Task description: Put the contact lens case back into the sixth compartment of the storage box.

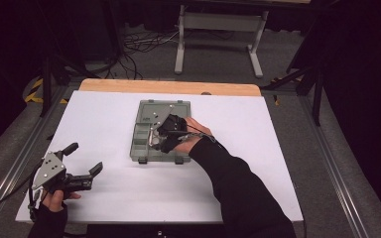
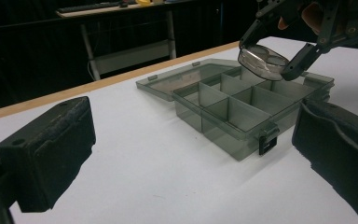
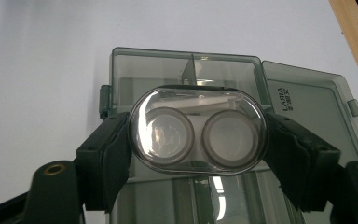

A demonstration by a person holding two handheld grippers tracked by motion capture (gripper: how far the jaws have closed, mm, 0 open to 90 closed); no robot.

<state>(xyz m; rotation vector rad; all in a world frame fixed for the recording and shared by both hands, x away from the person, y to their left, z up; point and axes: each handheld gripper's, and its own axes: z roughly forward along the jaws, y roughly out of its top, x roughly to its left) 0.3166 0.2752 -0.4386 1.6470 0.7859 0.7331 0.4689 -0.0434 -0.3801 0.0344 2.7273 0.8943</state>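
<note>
A smoky grey compartment box [image 1: 140, 144] lies open on the white tabletop, its lid [image 1: 158, 109] folded flat on the far side. My right gripper [image 1: 155, 139] hovers over the box, shut on a clear oval case [image 3: 198, 130] with two round wells. The black pads [image 3: 109, 154] press on both ends of that case, and several empty compartments [image 2: 228, 116] lie beneath it. From the left gripper view, the case [image 2: 262, 61] hangs just above the box's far compartments. My left gripper [image 1: 84, 157] rests near the table's front left corner, open, with nothing between its pads [image 2: 51, 144].
The white sheet [image 1: 104, 119] covers a wooden tabletop whose far edge [image 1: 168, 87] shows. Metal rails [image 1: 327, 163] run along both sides. Behind the table stand a white table frame [image 1: 218, 29] and loose cables [image 1: 139, 44] on the floor.
</note>
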